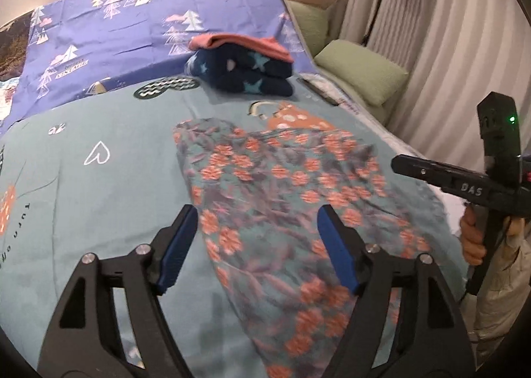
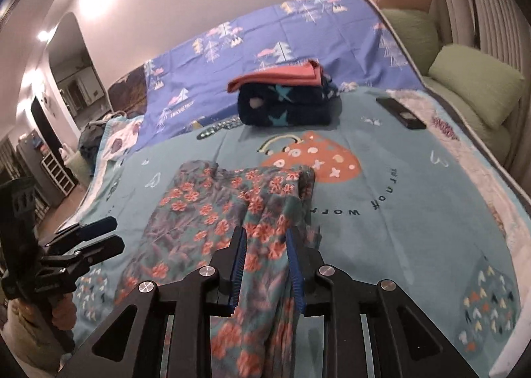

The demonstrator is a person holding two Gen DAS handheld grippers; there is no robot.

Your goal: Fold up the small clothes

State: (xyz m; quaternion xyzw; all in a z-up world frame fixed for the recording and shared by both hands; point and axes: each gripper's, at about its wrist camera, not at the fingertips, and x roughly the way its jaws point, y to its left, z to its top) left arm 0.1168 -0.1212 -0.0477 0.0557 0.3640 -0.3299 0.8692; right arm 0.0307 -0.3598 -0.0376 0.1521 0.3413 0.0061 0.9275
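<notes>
A floral garment (image 1: 282, 179) (image 2: 205, 212), teal with coral flowers, lies spread flat on the teal bedspread (image 1: 99, 195) (image 2: 398, 228). My left gripper (image 1: 257, 215) (image 2: 104, 234) hovers over the garment's near left part, jaws wide open and empty. My right gripper (image 2: 265, 233) (image 1: 396, 164) stands over the garment's right side, where the cloth forms a lengthwise fold. Its jaws are a narrow gap apart, and the cloth seen through the gap lies on the bed below, not pinched. A hand (image 1: 471, 235) holds its handle.
A folded stack (image 1: 242, 69) (image 2: 285, 102), dark blue star fleece under a coral piece, sits farther back on the bed. A dark phone (image 2: 400, 112) (image 1: 318, 91) lies to its right. Green pillows (image 1: 361, 69) (image 2: 474, 86) and a curtain (image 1: 448, 46) line the right side.
</notes>
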